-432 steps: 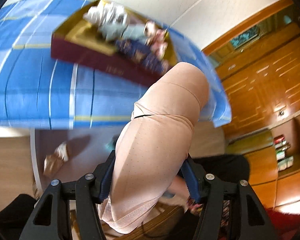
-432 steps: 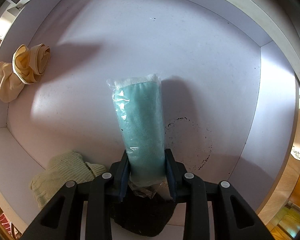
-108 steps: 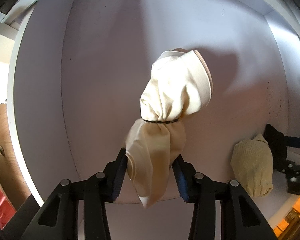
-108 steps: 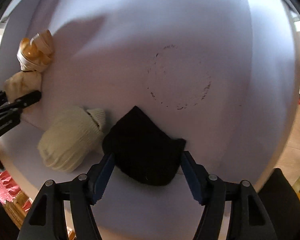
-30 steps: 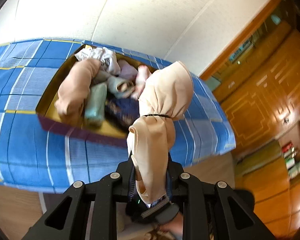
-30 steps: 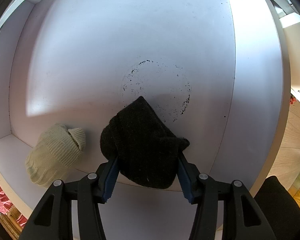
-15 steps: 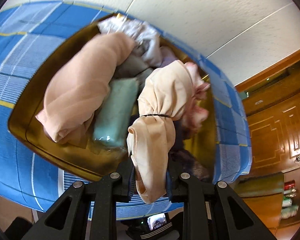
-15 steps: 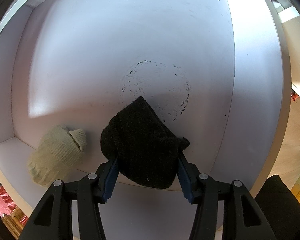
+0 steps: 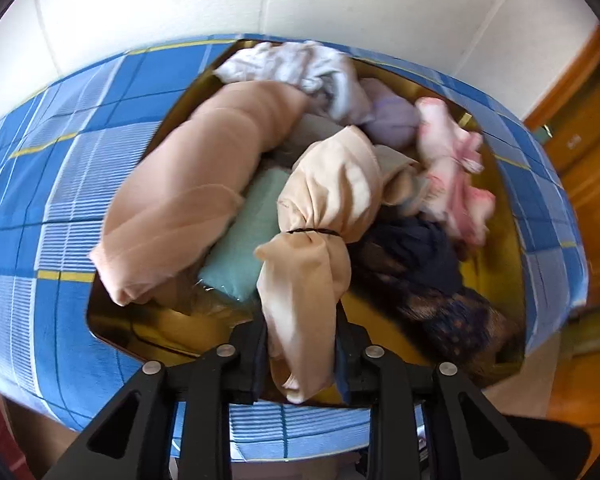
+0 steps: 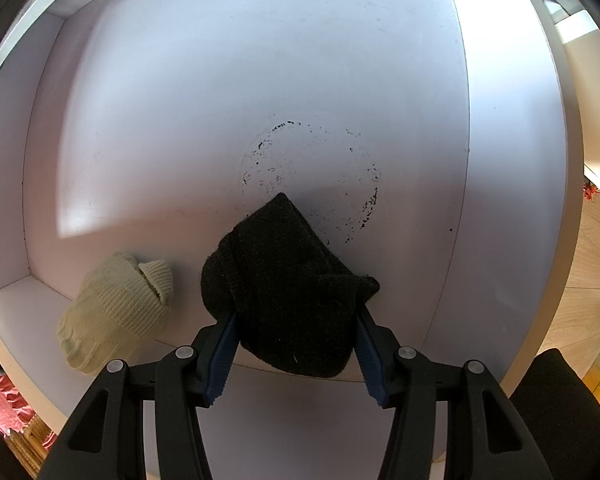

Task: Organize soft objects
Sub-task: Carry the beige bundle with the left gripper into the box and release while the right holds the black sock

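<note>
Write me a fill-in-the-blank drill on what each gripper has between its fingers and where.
1. The beige bundle in the left gripper is tied with a black ____.
2. It hangs over a ____ tray of soft items.
3. The right gripper is closed on a ____ knit piece.
4. Beside it on the white shelf lies a ____ knit item.

Missing words: band; gold; black; cream
</note>
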`<action>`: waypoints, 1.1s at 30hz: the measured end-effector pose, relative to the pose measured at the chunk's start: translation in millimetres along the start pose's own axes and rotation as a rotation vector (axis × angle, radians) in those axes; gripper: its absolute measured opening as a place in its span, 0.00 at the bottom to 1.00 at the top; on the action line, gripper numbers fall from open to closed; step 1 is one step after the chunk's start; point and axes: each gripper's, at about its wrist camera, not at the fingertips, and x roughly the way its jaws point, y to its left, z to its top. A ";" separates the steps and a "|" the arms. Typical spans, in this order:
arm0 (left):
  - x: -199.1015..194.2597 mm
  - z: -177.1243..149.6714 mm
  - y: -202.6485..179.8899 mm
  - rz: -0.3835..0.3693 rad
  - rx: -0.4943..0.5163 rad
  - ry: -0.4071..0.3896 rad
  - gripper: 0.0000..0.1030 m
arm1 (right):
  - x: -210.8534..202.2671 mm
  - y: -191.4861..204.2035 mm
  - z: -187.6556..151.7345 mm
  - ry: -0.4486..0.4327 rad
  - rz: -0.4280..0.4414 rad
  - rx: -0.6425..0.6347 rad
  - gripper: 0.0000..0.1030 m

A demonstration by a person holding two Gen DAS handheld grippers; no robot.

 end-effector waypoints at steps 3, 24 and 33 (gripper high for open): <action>-5.1 -5.2 -6.3 -0.050 0.010 -0.022 0.46 | 0.0 0.0 0.1 0.000 0.000 0.002 0.53; -28.8 -23.1 -12.1 -0.065 0.062 -0.129 0.64 | -2.0 0.4 0.2 -0.002 -0.002 -0.004 0.53; -44.5 -39.3 -6.8 0.065 0.126 -0.175 0.64 | -2.7 0.7 -0.3 -0.004 -0.002 -0.002 0.53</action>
